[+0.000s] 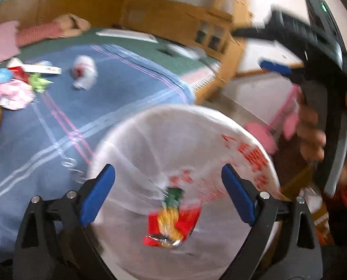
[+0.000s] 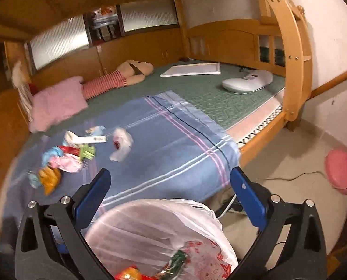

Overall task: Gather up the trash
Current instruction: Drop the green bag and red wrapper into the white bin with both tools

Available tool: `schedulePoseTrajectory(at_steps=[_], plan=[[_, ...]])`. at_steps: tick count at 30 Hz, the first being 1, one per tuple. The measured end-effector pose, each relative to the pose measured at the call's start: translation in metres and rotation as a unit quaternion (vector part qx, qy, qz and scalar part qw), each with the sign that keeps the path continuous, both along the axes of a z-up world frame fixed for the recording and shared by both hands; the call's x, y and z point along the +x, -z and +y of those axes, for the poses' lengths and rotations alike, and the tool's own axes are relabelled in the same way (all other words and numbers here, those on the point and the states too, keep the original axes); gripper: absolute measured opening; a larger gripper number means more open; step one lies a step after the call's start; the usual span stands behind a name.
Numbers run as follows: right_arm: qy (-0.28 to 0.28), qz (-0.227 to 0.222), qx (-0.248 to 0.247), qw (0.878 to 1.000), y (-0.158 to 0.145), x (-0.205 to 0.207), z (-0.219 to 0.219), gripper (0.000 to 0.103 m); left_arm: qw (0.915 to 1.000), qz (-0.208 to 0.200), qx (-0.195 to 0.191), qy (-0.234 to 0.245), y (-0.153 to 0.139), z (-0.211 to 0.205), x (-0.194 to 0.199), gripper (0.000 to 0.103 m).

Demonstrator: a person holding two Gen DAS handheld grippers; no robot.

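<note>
A white plastic bag (image 1: 185,140) with red print gapes below my left gripper (image 1: 167,172), whose jaws stand wide and grip nothing. Inside the bag lies a red and yellow wrapper (image 1: 171,224). The right wrist view shows the same bag (image 2: 154,228) under my right gripper (image 2: 171,172), also open and empty. On the blue blanket (image 2: 173,154) sit a heap of coloured wrappers (image 2: 63,161), a long white box (image 2: 89,139) and a crumpled white bag (image 2: 122,144). In the blurred left wrist view the heap (image 1: 17,86) is at the far left.
A hand (image 1: 313,135) holds the other gripper's handle at the right. The bed carries a pink pillow (image 2: 56,102), a striped doll (image 2: 117,77), a white board (image 2: 192,70) and a white device (image 2: 248,81). A wooden bed frame (image 2: 297,58) and a pink stand base (image 2: 341,170) are on the right.
</note>
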State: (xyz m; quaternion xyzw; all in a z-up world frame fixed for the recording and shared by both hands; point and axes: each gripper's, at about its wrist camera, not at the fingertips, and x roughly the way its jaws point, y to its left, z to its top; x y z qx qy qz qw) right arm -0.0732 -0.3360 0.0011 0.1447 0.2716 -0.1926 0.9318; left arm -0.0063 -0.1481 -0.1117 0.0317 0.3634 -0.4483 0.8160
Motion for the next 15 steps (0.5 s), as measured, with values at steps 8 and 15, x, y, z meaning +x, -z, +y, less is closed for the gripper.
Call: schedulePoseTrajectory(at_steps=[8,15], plan=[[0.010,-0.023,0.032,0.999,0.007,0.008,0.012,0.100,0.9761,-0.105,0.047,-0.184,-0.043,0.065,0.047,0.092],[-0.072,0.025,0.060,0.995,0.014,0.049,0.055,0.100,0.9325,-0.063,0.088,-0.345,-0.042,0.166,0.133,0.096]])
